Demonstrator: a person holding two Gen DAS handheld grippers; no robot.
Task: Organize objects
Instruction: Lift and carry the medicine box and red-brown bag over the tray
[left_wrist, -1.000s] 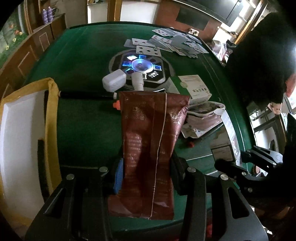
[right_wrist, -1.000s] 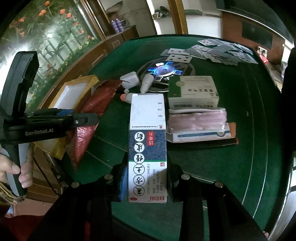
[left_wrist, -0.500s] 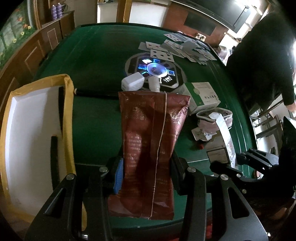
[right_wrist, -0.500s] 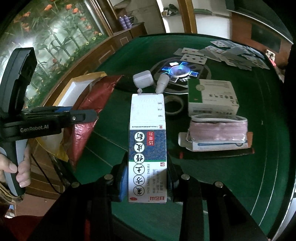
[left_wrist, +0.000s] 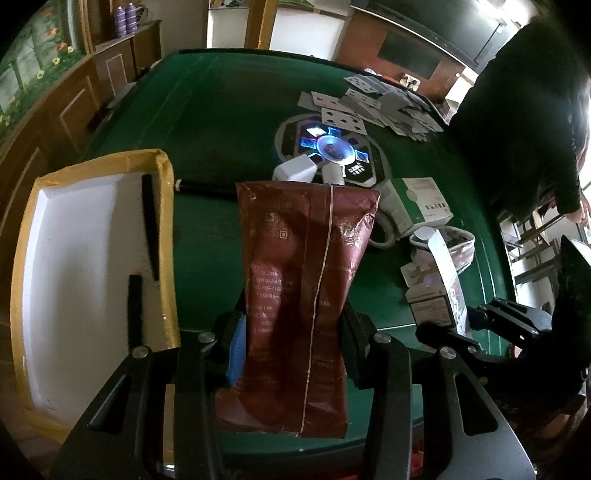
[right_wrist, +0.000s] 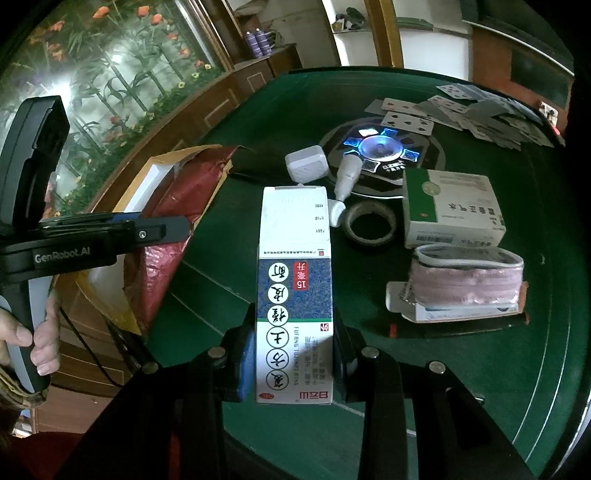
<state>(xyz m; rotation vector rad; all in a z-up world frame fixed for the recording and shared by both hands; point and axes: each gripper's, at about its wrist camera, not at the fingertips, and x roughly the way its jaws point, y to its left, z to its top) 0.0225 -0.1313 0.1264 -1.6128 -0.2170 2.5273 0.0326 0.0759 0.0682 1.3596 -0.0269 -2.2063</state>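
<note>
Left gripper (left_wrist: 291, 343) clamped on red foil pouch (left_wrist: 306, 280), held above the near edge of the green table (left_wrist: 221, 122), just right of the yellow-rimmed tray (left_wrist: 92, 162). Right gripper (right_wrist: 293, 363) closed on blue-and-white medicine box (right_wrist: 294, 291), near the tape roll (right_wrist: 370, 225).

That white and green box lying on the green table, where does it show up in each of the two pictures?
Left wrist view: the white and green box lies right of centre, behind the dark red pouch.
Right wrist view: the same box lies at upper right, beside the tape roll.
Shared landmark: the glowing blue disc just beyond it.
</note>
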